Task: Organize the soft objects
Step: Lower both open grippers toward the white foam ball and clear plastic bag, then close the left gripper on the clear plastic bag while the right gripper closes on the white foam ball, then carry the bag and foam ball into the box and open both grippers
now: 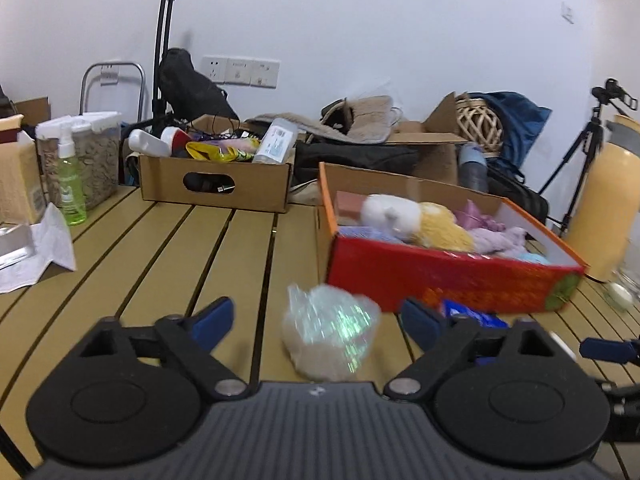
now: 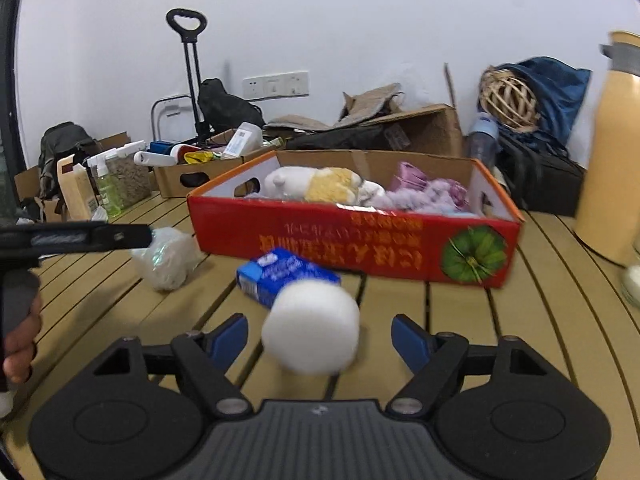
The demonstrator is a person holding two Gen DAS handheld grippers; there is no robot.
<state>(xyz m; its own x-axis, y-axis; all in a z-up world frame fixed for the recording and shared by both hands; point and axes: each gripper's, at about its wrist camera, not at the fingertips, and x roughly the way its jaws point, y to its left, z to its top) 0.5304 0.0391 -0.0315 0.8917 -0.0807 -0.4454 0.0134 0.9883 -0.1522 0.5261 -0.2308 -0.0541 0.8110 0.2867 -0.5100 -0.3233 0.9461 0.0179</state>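
Observation:
A red cardboard box (image 1: 440,276) (image 2: 352,236) stands on the slatted table and holds a white and yellow plush toy (image 1: 416,220) (image 2: 320,186) and purple soft pieces (image 2: 428,196). My left gripper (image 1: 316,316) is open, and a white bundle in shiny plastic wrap (image 1: 328,332) (image 2: 166,258) lies on the table between its blue fingertips without touching them. My right gripper (image 2: 320,336) is open around a white fluffy ball (image 2: 312,326), with a gap on each side. A blue packet (image 2: 284,274) (image 1: 472,314) lies just in front of the box.
A brown box of bottles and packets (image 1: 216,184) sits at the back left, with a green spray bottle (image 1: 72,192) and crumpled white paper (image 1: 40,256) further left. A tall yellow flask (image 2: 612,152) stands right of the red box. A hand (image 2: 20,344) holds the left gripper.

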